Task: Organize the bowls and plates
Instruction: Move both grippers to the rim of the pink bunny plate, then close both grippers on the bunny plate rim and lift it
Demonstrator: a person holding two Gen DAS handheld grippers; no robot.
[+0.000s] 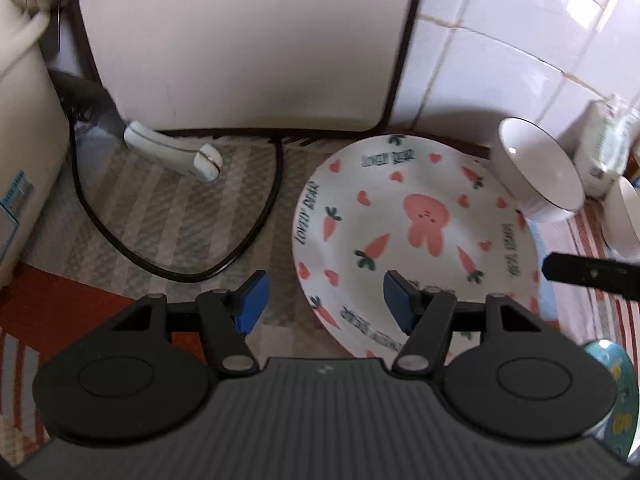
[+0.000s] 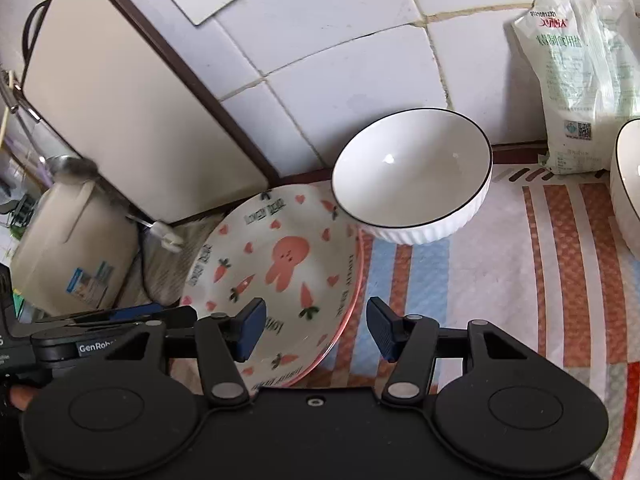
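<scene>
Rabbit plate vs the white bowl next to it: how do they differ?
The rabbit plate is wide and shallow; the white bowl is deep and narrower. The plate carries pink rabbit, carrot and heart prints; the bowl is plain with a thin dark rim and ribbed outside. The bowl leans on the plate's edge. Both are empty.

A white plate (image 2: 280, 264) printed with a pink rabbit at its centre, carrots, hearts and rim lettering lies on the striped cloth; a pink edge shows under its rim at 4 o'clock, though whether that is a second plate cannot be told. At the plate's 1 o'clock stands a white ribbed bowl (image 2: 412, 172) with a thin dark rim line, upright and empty, its base resting on or against the plate's rim. Another white bowl (image 2: 628, 188) with the same dark rim sits at 3 o'clock from the first, well apart, cut off by the frame's edge
</scene>
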